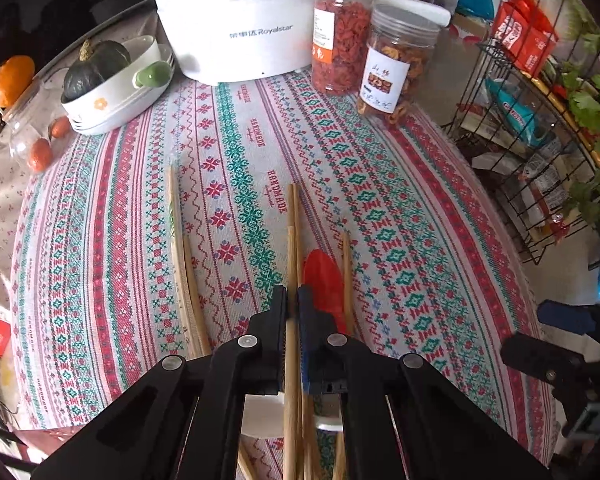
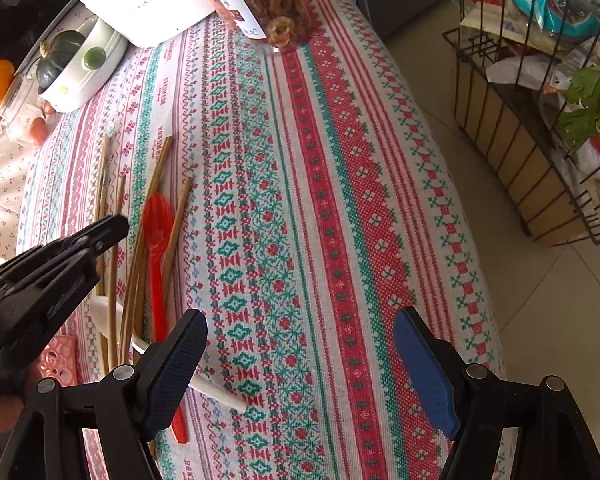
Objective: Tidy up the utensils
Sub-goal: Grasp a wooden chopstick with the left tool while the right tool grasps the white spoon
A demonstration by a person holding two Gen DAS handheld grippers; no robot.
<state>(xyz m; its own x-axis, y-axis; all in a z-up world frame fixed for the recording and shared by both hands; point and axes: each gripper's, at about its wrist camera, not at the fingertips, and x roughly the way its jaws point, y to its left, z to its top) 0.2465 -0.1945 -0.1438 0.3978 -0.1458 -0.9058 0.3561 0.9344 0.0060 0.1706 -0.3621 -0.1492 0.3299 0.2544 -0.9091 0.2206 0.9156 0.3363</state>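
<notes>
Several wooden chopsticks (image 1: 294,216) lie on the patterned tablecloth (image 1: 380,184), with a red plastic spoon (image 1: 322,280) and a white spoon (image 2: 216,390) among them. My left gripper (image 1: 293,300) is shut on one chopstick, which runs back between its jaws. In the right wrist view the left gripper (image 2: 116,228) sits above the chopsticks (image 2: 162,168) and the red spoon (image 2: 156,232). My right gripper (image 2: 300,344) is open and empty, over the cloth to the right of the utensils. A pink perforated holder (image 2: 62,356) shows at the left.
A white Royalstar cooker (image 1: 236,20), two jars of dried food (image 1: 396,68) and white dishes with a squash (image 1: 112,84) stand at the back. A glass jar (image 1: 24,120) stands left. A wire rack (image 2: 540,120) with packets stands right of the table.
</notes>
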